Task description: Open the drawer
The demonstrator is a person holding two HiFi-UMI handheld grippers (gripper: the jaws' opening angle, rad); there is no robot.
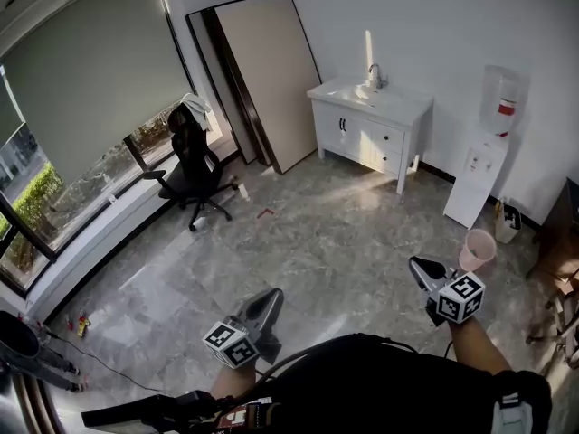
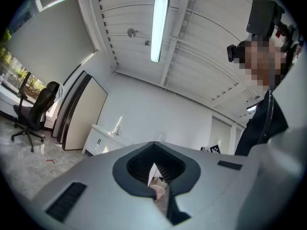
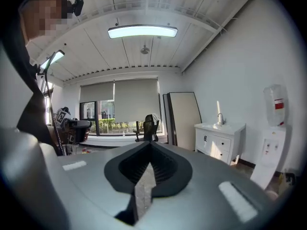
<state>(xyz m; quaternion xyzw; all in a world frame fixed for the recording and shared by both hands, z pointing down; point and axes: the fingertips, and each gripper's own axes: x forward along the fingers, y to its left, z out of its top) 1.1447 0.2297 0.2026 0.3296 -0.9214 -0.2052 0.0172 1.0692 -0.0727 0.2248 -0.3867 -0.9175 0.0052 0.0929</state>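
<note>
A white cabinet [image 1: 336,118] with a sink and tap on top stands against the far wall. Its drawers [image 1: 384,137] with dark handles are closed. It also shows small in the left gripper view, cabinet [image 2: 98,140], and in the right gripper view, cabinet [image 3: 218,140]. My left gripper [image 1: 271,295] is low in the head view, far from the cabinet, jaws together and empty. My right gripper [image 1: 414,264] is to its right, also shut on nothing. Seen from their own cameras, the left gripper [image 2: 154,176] and the right gripper [image 3: 146,174] each show only a thin slit between the pads.
A black office chair [image 1: 194,174] stands by the window at left. Large panels [image 1: 262,80] lean on the back wall. A water dispenser [image 1: 484,165] and a pink bin [image 1: 477,248] stand to the cabinet's right. Wooden furniture [image 1: 556,242] sits at the right edge. Grey marble floor lies between.
</note>
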